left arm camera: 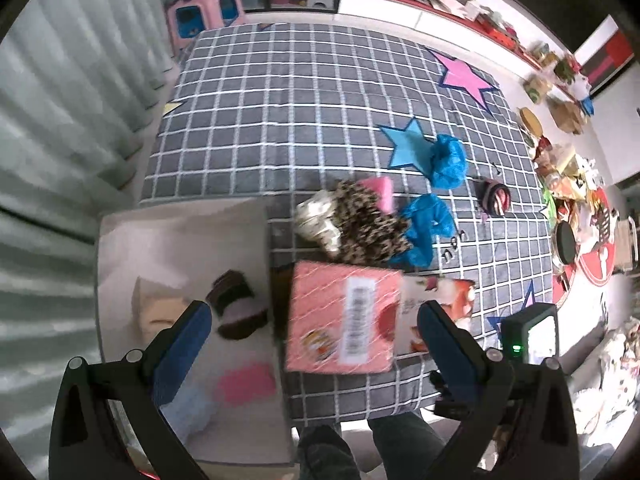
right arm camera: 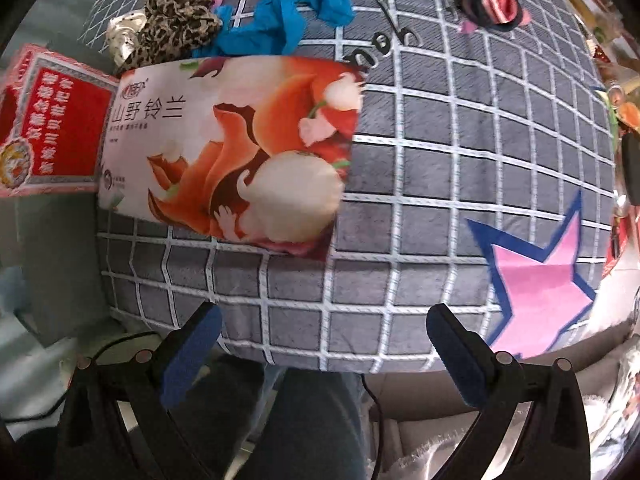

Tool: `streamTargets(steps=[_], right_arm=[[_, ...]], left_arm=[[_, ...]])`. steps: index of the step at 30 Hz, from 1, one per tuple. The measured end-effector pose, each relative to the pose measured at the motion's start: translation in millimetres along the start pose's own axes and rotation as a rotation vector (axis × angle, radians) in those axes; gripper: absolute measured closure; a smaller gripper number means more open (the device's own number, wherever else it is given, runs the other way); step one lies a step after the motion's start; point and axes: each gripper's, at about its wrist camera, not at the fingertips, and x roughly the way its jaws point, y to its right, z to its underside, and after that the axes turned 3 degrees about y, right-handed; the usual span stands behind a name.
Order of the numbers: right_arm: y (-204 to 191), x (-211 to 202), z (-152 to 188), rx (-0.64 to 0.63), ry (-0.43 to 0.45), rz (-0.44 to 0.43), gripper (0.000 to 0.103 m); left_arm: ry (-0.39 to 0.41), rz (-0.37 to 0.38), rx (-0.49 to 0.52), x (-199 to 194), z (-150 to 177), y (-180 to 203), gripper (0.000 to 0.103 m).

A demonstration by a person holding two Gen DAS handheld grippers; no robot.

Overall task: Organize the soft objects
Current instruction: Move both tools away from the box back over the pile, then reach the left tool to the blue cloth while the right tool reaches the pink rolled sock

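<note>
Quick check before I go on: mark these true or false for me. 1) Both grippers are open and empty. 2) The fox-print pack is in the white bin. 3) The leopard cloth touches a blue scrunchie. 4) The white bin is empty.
1) True: left gripper and right gripper hold nothing.
2) False: the fox-print pack lies on the checked cover.
3) True: leopard cloth meets the blue scrunchie.
4) False: the white bin holds several items.
</note>
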Motion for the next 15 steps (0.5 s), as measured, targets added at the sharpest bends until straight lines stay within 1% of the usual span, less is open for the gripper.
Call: streamTargets(steps=[5,8,14,15], right_arm=[[3.4,1.2,-16.6,0.021,0.022,-0.021,0.0],[6.5,1.8,-21.2,0.016,0.02,-0.043,0.0],[7.4,-6.6,-38.9,-0.029,0.03,-0.076,0.0],[-1.1,-13.4,-41.9,-0.034,0.027,-0.083,0.0]], left_arm=[[-0.017,-0.007,0.044,11.6,-15.2,27.7,0.0],[-0.033,-0.014,0.055,20.0,-21.0,39.3,0.0],[-0.061,-0.019,0.067,34.7,-30.6,57.8,0.0],[-0.063,-0.018,0.069,36.5,-32.7,61.9,0.0]])
